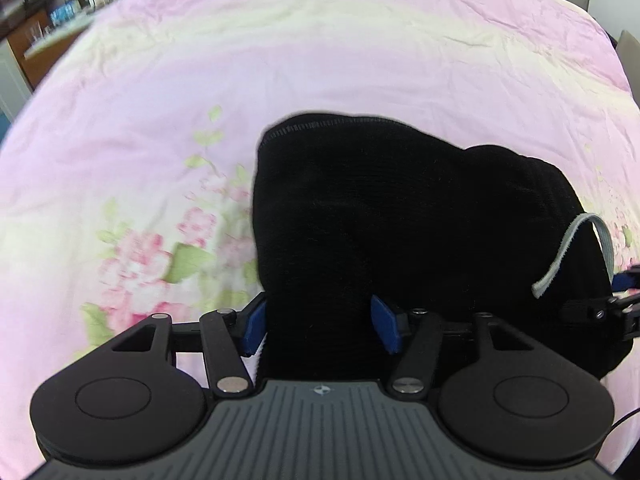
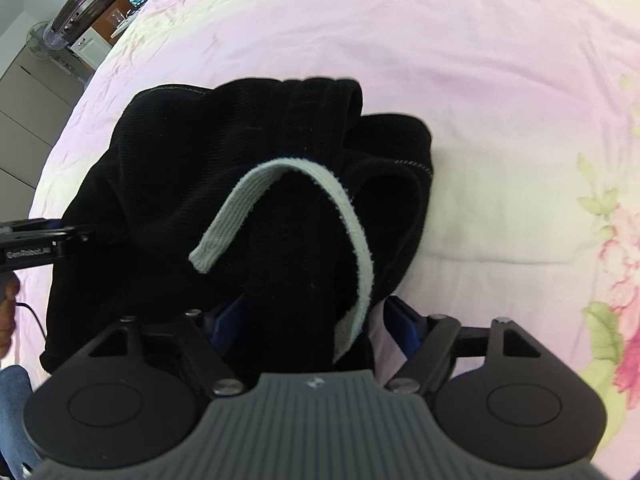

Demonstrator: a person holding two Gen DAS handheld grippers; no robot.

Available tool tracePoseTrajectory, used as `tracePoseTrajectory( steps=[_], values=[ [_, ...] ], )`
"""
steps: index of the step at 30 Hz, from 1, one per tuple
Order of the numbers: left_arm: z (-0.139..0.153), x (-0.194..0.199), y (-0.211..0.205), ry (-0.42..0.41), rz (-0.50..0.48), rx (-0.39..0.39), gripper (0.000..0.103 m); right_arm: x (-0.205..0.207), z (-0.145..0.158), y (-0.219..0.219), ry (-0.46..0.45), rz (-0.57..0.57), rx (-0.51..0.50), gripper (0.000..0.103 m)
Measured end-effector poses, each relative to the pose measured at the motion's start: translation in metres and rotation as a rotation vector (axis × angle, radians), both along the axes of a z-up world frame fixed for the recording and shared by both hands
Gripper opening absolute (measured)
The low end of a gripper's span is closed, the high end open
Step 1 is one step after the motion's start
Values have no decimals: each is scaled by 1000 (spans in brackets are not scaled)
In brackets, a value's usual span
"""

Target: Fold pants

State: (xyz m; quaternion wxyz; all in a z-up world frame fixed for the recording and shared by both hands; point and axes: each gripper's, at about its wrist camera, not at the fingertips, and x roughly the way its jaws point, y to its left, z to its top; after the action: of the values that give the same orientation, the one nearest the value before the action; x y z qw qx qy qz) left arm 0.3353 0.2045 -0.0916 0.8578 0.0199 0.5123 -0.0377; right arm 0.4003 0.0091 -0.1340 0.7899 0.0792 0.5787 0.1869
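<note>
One pants (image 1: 400, 220), one drawstring (image 2: 352, 216), two grippers: left gripper (image 1: 320, 326), right gripper (image 2: 316, 326).

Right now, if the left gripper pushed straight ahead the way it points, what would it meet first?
The black pants. The left gripper has its blue pads on either side of the near edge of the cloth, so it would run into more of that fabric at once, well before the pink bedsheet beyond.

Black pants (image 1: 400, 220) bunched on bedspread, grey drawstring (image 2: 304, 208) looping, seemingly folded over.

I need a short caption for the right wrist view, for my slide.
Right tongs open around black pants with grey drawstring on floral bedsheet.
</note>
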Motion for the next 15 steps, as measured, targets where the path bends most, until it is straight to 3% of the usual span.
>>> tracePoseTrajectory(
  steps=[2,5,7,9,13,15],
  values=[
    [17,-14,0,-53,-19,39,63,-7,14,-2,-46,20,-22,75],
    [37,-26,0,-117,-36,46,47,-22,38,-7,-173,73,-75,70],
    [42,-25,1,-153,-28,44,39,-26,51,-3,-267,111,-112,51],
    [43,-21,1,-170,4,25,31,-25,61,3,-343,134,-124,44],
    [26,-3,5,-159,62,-42,18,-13,58,1,-367,171,-38,33],
    [10,6,6,-127,77,-59,13,-1,46,10,-343,182,-56,25]
  ],
)
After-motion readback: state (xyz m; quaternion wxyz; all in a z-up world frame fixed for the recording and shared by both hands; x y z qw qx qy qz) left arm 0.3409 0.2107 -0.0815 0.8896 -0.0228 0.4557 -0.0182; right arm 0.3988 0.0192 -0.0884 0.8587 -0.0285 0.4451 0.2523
